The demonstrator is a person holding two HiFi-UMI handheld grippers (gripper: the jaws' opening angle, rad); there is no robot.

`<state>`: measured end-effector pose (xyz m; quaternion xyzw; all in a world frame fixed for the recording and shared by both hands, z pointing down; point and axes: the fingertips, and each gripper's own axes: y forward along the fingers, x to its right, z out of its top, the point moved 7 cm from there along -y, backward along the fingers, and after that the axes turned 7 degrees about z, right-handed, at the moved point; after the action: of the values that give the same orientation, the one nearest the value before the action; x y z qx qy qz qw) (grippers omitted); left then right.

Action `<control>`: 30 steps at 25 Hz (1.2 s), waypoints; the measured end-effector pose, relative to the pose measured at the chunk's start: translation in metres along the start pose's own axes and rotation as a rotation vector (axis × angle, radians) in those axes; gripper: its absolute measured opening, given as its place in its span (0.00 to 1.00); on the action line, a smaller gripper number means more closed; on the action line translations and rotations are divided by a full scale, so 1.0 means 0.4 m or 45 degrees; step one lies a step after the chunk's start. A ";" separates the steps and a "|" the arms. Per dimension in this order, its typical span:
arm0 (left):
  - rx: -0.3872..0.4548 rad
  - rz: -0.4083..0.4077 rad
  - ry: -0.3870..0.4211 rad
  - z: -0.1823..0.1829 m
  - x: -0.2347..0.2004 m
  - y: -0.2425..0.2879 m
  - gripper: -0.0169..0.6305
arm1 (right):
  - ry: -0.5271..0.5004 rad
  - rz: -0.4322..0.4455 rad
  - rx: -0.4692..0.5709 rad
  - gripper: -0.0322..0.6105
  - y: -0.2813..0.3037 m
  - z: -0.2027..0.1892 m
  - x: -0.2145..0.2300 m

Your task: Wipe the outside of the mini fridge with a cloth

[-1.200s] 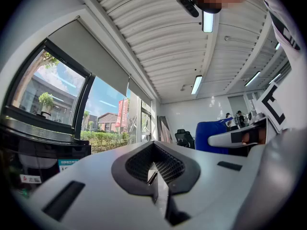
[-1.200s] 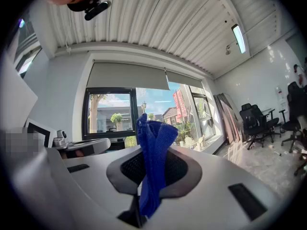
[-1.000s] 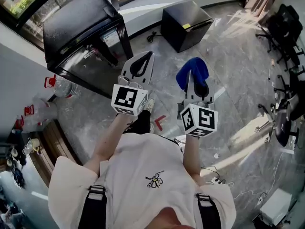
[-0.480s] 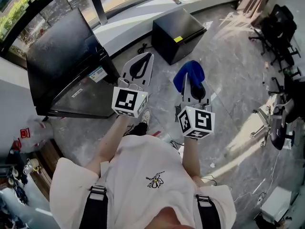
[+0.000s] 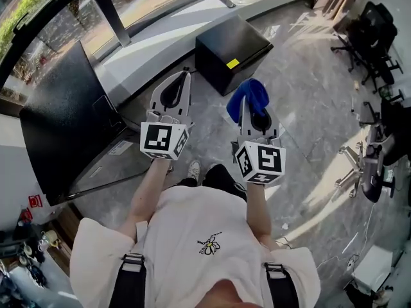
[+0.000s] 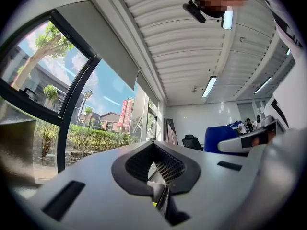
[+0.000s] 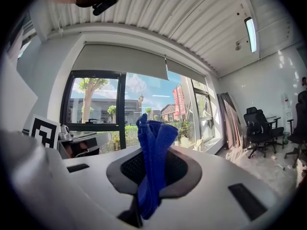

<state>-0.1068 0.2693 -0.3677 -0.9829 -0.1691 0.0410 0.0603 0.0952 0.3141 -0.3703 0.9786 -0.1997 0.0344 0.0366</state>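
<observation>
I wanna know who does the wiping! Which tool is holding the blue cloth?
The right tool: its jaws pinch the blue cloth. The left tool has its jaws together, with nothing between them.

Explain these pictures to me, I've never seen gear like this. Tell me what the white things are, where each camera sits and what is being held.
There is no robot here: a person holds a hand-operated two-jaw gripper in each hand. The cubes with square markers are part of the grippers. The head view comes from a camera on the person's head, looking steeply down. The two gripper views come from cameras riding on each gripper, looking along its jaws. The left gripper is shut and empty. The right gripper is shut on a blue cloth. Ahead, on the grey floor, stands the black mini fridge, not yet touched. A larger black cabinet is at the left.
</observation>
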 end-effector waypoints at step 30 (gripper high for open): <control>-0.017 0.079 0.040 -0.064 0.072 0.585 0.03 | 0.119 0.143 0.046 0.15 0.450 0.071 0.451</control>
<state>-0.0006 0.0572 -0.3749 -0.9886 -0.1377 0.0261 0.0552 0.1912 0.0763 -0.3732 0.9637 -0.2516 0.0858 0.0264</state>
